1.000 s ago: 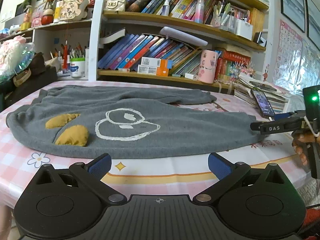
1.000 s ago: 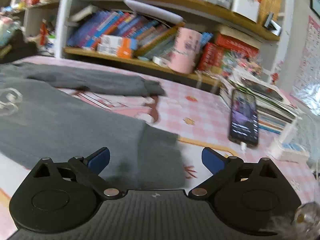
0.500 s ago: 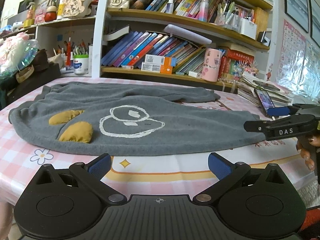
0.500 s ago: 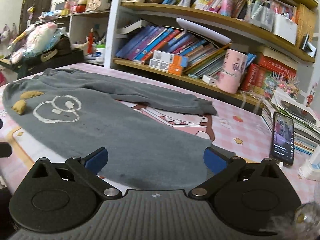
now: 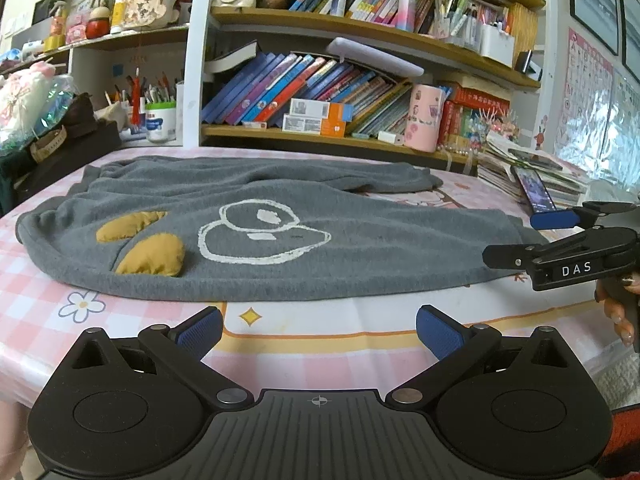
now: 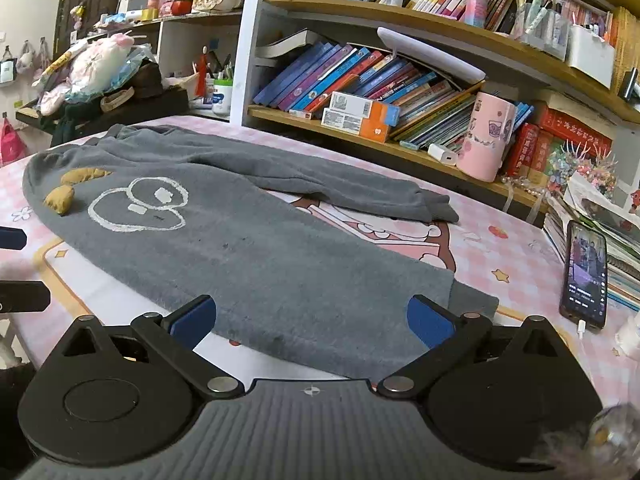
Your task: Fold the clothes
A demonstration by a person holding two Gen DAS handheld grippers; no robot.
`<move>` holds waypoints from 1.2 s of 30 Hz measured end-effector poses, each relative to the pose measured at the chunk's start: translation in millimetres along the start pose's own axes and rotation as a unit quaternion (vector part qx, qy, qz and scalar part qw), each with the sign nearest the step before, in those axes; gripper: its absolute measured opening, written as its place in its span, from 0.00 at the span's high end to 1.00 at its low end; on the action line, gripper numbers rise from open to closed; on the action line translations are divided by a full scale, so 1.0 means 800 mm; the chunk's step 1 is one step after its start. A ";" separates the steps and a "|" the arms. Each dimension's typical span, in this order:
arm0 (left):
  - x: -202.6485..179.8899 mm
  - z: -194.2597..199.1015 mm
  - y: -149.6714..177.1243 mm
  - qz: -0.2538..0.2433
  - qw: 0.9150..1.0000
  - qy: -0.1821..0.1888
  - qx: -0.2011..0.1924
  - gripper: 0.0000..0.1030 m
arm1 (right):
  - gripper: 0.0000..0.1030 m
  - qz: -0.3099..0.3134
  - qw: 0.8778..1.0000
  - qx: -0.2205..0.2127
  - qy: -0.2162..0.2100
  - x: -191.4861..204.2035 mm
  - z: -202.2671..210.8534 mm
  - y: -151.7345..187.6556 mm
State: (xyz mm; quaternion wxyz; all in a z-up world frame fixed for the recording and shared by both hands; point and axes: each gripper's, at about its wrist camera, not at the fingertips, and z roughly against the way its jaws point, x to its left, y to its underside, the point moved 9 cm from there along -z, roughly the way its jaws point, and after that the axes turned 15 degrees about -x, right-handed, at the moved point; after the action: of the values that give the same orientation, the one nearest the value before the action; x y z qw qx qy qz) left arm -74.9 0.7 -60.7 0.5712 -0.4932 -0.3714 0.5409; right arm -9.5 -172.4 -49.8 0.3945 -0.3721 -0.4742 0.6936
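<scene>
**Both grippers spread wide at the near edge of the grey trousers**

Your left gripper (image 5: 318, 330) has its jaws spread wide and holds nothing. The blue pads (image 5: 434, 330) sit over bare pink tablecloth (image 5: 320, 356), just short of the near hem of the grey fleece trousers (image 5: 280, 248). Ahead of the jaws lies the white duck outline (image 5: 264, 236); ahead and to the left are the two mustard patches (image 5: 154, 256). This view has barely changed in the last half second; a second ago the camera was tilted slightly differently.

Your right gripper (image 6: 312, 318) is also wide open and grips nothing. The end of the near trouser leg lies between and under its jaws, with the cuff (image 6: 474, 300) just beyond the right pad. A second ago this view was blurred and pointed further right, at the cuff and the phone (image 6: 584, 276); now it is sharp and takes in the whole garment, waistband far left. The phone lies to the right of the jaws, apart from the cloth. From the left camera, your right gripper (image 5: 516, 236) shows at the cuff end, jaws apart, lower than a second ago.
</scene>
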 end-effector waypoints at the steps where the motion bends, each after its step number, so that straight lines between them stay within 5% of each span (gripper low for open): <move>1: 0.000 0.000 0.000 0.000 1.000 0.000 0.000 0.00 | 0.00 0.000 1.000 0.001 -0.001 0.001 0.000 0.000; 36: 0.021 -0.004 -0.003 0.007 1.000 -0.024 -0.010 0.00 | 0.00 0.014 0.999 0.002 -0.043 0.030 0.003 0.001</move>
State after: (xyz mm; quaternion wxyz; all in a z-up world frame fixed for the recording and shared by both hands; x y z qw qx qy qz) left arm -68.7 16.9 -60.9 0.5535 -0.4880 -0.3870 0.5529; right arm -21.5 -151.9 -53.1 0.3648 -0.3480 -0.4844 0.7150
